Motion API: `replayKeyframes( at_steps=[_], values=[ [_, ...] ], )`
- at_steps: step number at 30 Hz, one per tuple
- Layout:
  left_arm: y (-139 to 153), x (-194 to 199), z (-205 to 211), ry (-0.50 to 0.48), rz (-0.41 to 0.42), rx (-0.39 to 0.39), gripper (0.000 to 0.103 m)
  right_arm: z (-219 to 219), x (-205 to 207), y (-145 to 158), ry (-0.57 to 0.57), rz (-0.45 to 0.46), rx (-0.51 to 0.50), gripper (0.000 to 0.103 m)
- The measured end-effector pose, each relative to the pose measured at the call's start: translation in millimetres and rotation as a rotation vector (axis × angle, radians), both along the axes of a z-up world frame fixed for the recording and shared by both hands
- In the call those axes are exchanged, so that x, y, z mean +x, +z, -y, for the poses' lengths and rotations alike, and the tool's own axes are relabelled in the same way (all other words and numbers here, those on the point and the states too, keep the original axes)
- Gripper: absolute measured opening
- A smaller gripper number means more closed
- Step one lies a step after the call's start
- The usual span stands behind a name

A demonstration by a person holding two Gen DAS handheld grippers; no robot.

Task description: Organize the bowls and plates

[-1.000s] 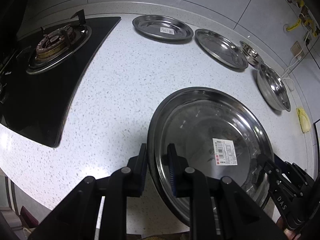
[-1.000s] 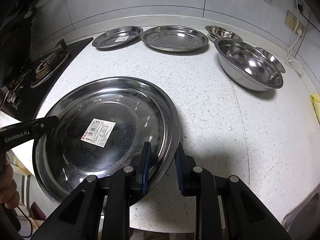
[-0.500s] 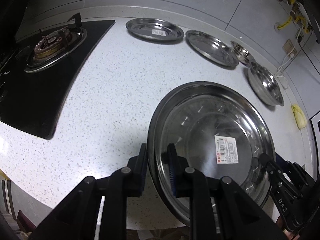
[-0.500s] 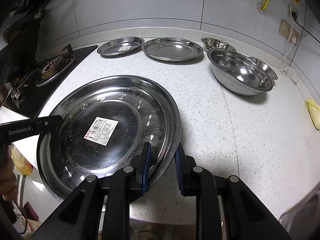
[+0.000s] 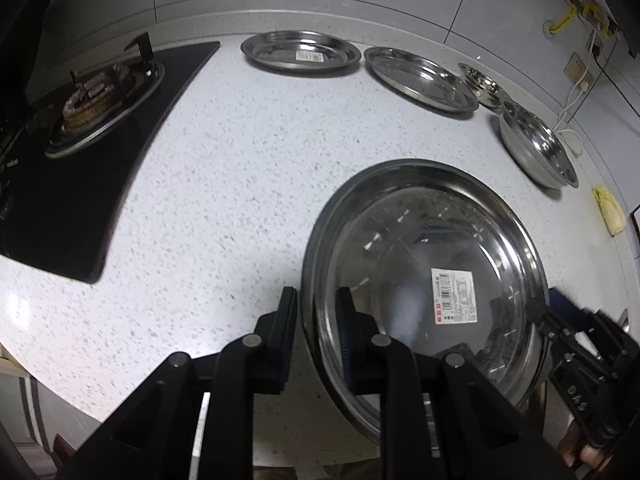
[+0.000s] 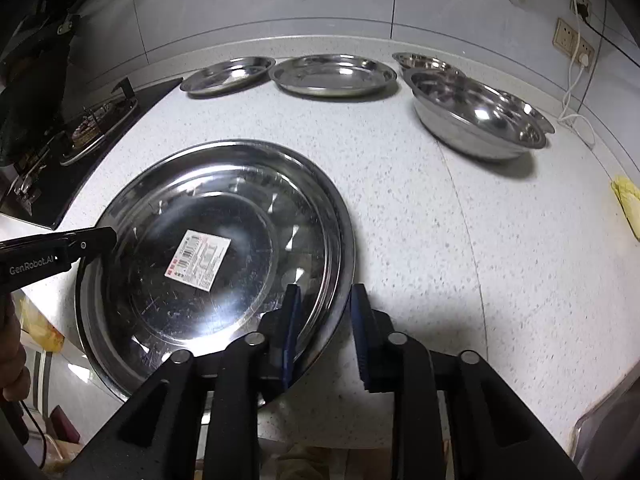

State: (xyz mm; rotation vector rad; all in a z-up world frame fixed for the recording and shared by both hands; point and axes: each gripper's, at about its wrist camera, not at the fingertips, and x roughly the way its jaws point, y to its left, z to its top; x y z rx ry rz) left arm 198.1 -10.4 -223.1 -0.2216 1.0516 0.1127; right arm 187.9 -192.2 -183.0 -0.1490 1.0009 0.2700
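A large steel plate with a barcode label lies at the front edge of the speckled worktop, part of its rim overhanging that edge.

The left gripper is clamped on the plate's left rim, one finger outside the rim and one inside.

The right gripper straddles the plate's right rim; its jaws are opening, and the outer pad stands clear of the rim.

Along the back edge of the worktop stand a labelled plate, a second plate just beside it, and a small bowl. A larger bowl sits in front of the small bowl, toward the right edge.

A gas hob occupies the left end of the worktop. A yellow cloth lies at the right edge.
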Motion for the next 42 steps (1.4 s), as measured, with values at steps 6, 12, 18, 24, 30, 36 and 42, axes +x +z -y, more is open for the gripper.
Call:
replayKeyframes(
  at_steps=[6, 12, 18, 24, 30, 36, 42],
  values=[
    [12, 1, -9, -0.002, 0.013, 0.044, 0.019, 5, 1, 15, -0.006, 0.035, 0.02, 0.045],
    [43, 28, -20, -0.016, 0.035, 0.045, 0.019, 14, 20, 41, -0.015, 0.093, 0.031, 0.053],
    [70, 98, -19, -0.048, 0.03, -0.045, 0.02, 8, 89, 78, 0.017, 0.139, 0.068, 0.071],
    [72, 191, -5, -0.051, 0.014, -0.13, 0.058, -4, 193, 83, 0.038, 0.031, 0.142, 0.08],
    [40, 256, -4, 0.001, -0.091, -0.305, 0.059, -14, 293, 50, 0.021, -0.184, 0.144, 0.082],
    [15, 288, -4, 0.067, -0.148, -0.341, 0.059, -24, 336, 23, 0.028, -0.294, 0.14, 0.082],
    [0, 305, -5, 0.104, -0.166, -0.369, 0.059, -25, 359, 7, 0.017, -0.341, 0.146, 0.081]
  ],
)
